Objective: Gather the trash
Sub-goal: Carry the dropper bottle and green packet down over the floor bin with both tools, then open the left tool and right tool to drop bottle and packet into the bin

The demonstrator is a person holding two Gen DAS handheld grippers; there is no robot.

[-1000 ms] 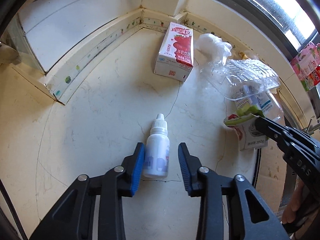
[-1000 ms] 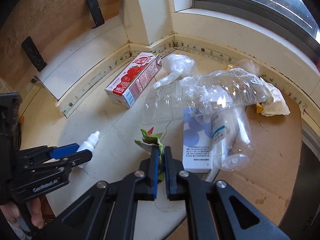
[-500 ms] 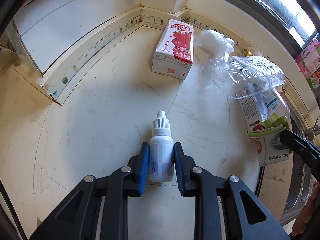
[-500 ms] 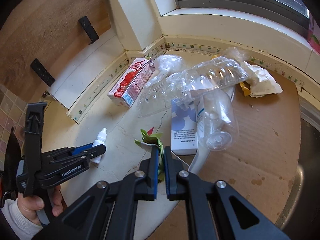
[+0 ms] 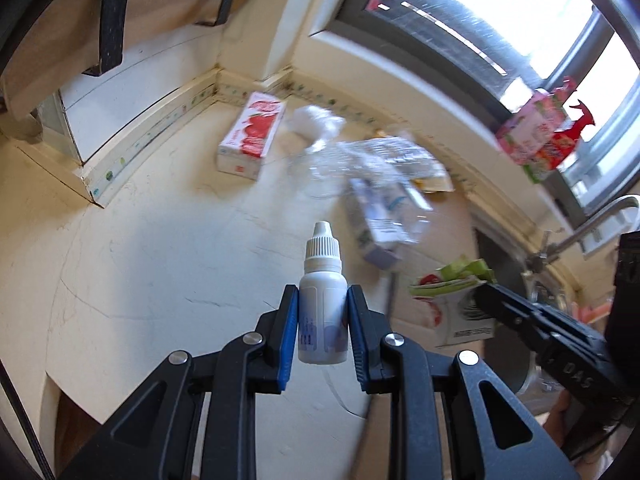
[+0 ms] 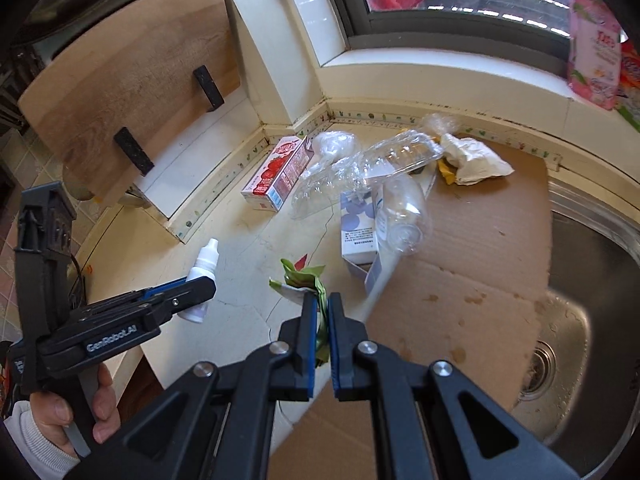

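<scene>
Cream stone surface [image 6: 248,280] fills a kitchen corner under a window, with a wooden board [image 6: 132,80] propped on the wall at the far left. Nearest that side, the left hand-held gripper [image 5: 322,320] is clamped on a small white dropper bottle [image 5: 322,300], cap pointing away, the bottle clear of the surface. Beyond it a red strawberry milk carton [image 6: 280,172] lies near the corner, then a crumpled clear plastic bottle [image 6: 372,164] resting across a white-and-blue box [image 6: 356,236], then a wad of white paper [image 6: 476,160] on the cardboard sheet [image 6: 480,260]. The right hand-held gripper [image 6: 321,320] is pinched shut on the edge of a green and white wrapper [image 6: 304,280], which hangs off the surface. A steel sink [image 6: 592,280] lies at the far right.

The left view is motion-blurred, so how squarely the pads sit on the bottle is hard to judge. The bottle is smooth and round and gripped low on its body; a quick swing could let it pivot or slip out. The wrapper is held only by a thin flap, which may tear or slide free during carrying. No bin shows in either view, so both loads face a carry of unknown length.
</scene>
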